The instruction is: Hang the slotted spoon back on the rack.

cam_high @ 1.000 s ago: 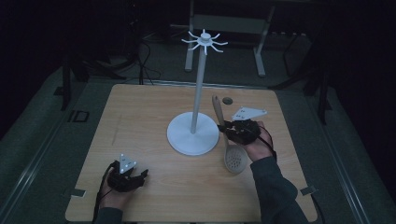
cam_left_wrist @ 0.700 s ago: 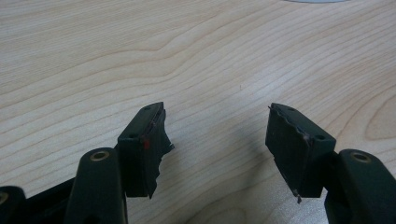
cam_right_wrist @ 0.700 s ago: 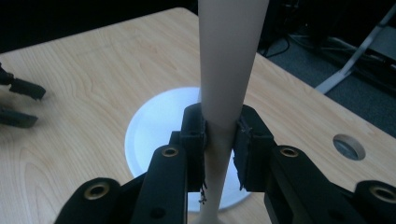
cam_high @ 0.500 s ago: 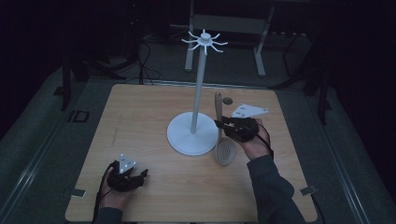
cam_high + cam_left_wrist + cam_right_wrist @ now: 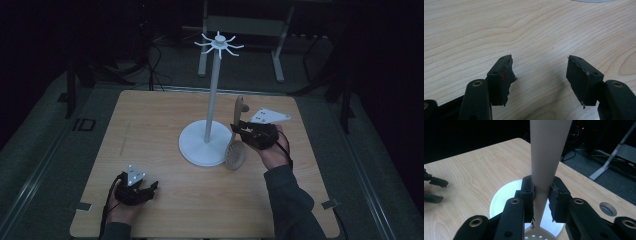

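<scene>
Clearly, the slotted spoon [image 5: 236,136] is clamped by its handle between the closed jaws of the right gripper [image 5: 241,131], head hanging below them just beside the white stand [image 5: 210,120], probably so its handle end can be lifted to a hook above. Meanwhile, the left gripper [image 5: 150,188] is rested on the table [image 5: 150,125], jaws apart and empty, kept clear.

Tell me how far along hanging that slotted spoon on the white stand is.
Done: the right gripper is shut on the slotted spoon at its handle, and holds it upright with the perforated head down by the base of the white hook stand. In hand: bringing it up beside the pole. Left: raising it to the hooks at the top and hanging it, probably by the handle end. The left gripper rests open on the table.
</scene>
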